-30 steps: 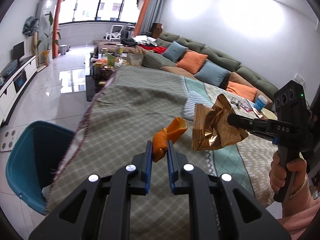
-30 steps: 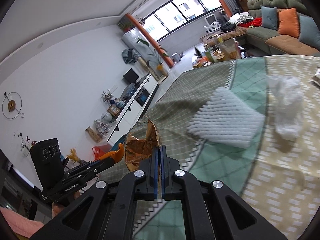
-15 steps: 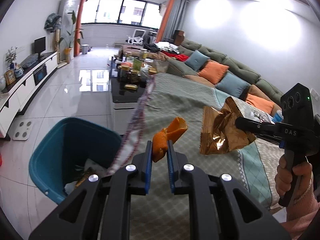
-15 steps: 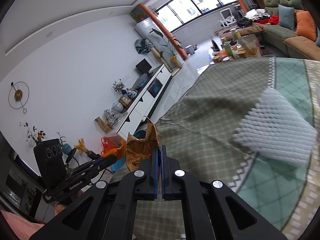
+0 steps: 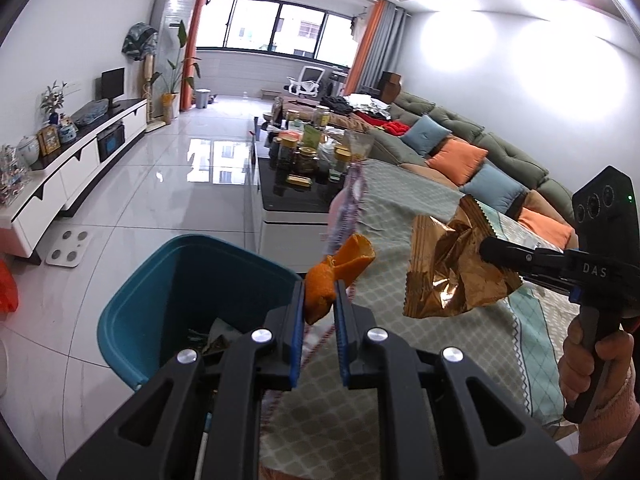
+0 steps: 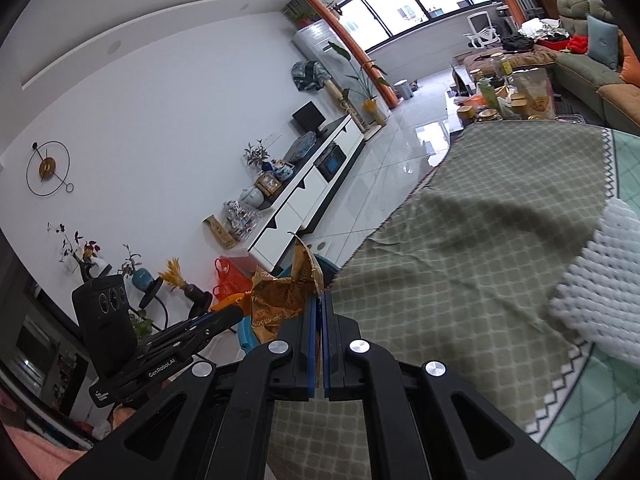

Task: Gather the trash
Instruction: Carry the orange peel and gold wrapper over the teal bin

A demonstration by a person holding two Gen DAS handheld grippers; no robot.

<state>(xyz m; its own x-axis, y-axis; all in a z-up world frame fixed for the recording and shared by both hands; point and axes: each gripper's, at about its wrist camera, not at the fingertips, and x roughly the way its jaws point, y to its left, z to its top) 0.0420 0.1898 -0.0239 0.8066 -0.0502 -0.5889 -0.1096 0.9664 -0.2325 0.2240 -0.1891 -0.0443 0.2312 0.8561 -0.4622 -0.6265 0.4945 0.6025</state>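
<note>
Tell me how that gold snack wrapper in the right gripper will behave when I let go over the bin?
The gold snack wrapper looks like thin crumpled foil, so it is probably very light and may flutter sideways rather than drop straight. It keeps its creases while pinched at one edge by the right gripper, so it seems springy, not limp. It could catch on the teal bin rim.

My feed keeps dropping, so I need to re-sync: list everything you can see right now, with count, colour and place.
orange peel: one, orange, pinched in the left gripper near the bin's rim
snack wrapper: one, crumpled gold, clamped in the right gripper over the table edge
trash bin: one, teal, on the floor beside the table, some litter inside
foam fruit net: one, white, lying on the tablecloth
tablecloth: one, green checked, covering the table
jars: several, glass, on the dark coffee table
left gripper: one, black with blue pads
right gripper: one, black with blue pads
hand: one, on the right gripper's handle
</note>
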